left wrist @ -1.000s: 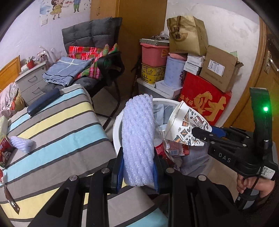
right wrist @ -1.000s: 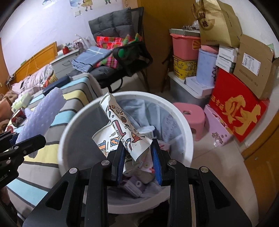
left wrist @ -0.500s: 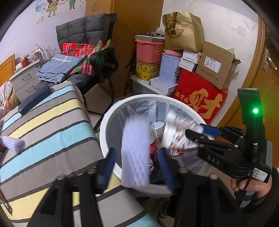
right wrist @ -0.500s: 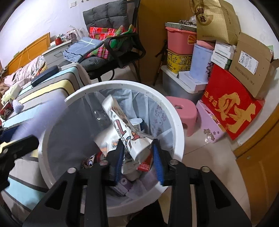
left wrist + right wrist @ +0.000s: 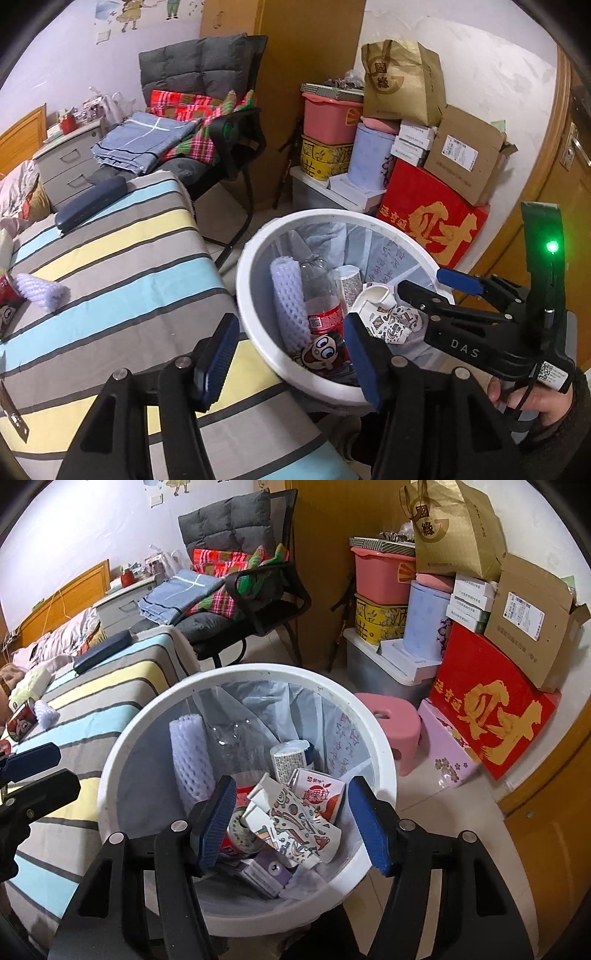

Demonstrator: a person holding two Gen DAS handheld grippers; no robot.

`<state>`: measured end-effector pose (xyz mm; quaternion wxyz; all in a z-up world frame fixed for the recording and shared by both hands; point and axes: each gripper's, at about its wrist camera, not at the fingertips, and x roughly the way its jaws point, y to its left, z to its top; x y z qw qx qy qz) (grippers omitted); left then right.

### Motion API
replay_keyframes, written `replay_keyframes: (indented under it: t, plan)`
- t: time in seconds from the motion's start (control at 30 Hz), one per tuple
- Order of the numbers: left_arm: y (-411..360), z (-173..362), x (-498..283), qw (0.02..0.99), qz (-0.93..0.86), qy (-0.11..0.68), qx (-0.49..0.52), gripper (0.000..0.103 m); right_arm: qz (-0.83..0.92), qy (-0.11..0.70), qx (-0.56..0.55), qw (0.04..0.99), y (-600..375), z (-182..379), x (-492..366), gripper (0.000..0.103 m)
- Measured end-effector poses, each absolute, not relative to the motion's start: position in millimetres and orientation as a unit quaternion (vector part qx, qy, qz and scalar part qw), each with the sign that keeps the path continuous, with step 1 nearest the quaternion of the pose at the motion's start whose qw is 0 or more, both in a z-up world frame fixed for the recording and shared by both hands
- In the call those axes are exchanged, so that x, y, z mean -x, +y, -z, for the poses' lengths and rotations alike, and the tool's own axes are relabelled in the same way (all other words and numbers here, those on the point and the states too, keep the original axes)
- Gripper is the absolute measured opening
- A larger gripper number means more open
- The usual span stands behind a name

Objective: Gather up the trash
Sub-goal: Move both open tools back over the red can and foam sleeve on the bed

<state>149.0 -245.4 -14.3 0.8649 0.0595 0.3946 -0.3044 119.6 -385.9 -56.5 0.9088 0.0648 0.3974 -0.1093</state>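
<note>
Foam netting, the remaining lilac fruit sleeve [image 5: 42, 293] lay on the striped bed [image 5: 110, 258], looking light and squashy, best pinched across its middle, while both the left claw [image 5: 288, 354] and right claw [image 5: 291, 819] hung empty over the white trash bin [image 5: 380, 746], jaws opening.

round white glossy plastic bin [image 5: 384, 775] lining with thin crinkly film | lilac foam net sleeve [image 5: 190, 757] looking rough | printed paper cup [image 5: 295, 821] lying matt | striped cloth cover [image 5: 110, 258] showing woven
</note>
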Motion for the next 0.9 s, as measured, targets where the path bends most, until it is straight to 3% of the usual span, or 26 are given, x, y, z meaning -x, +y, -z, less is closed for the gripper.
replay_keyframes:
  t: [0.9]
  plan:
    - [-105.9, -6.0, -150.1, 0.908, 0.195, 0.372, -0.003, 0.061, 0.009, 0.344, -0.052, 0.937, -295.8, 33.1, -137.5, 0.065]
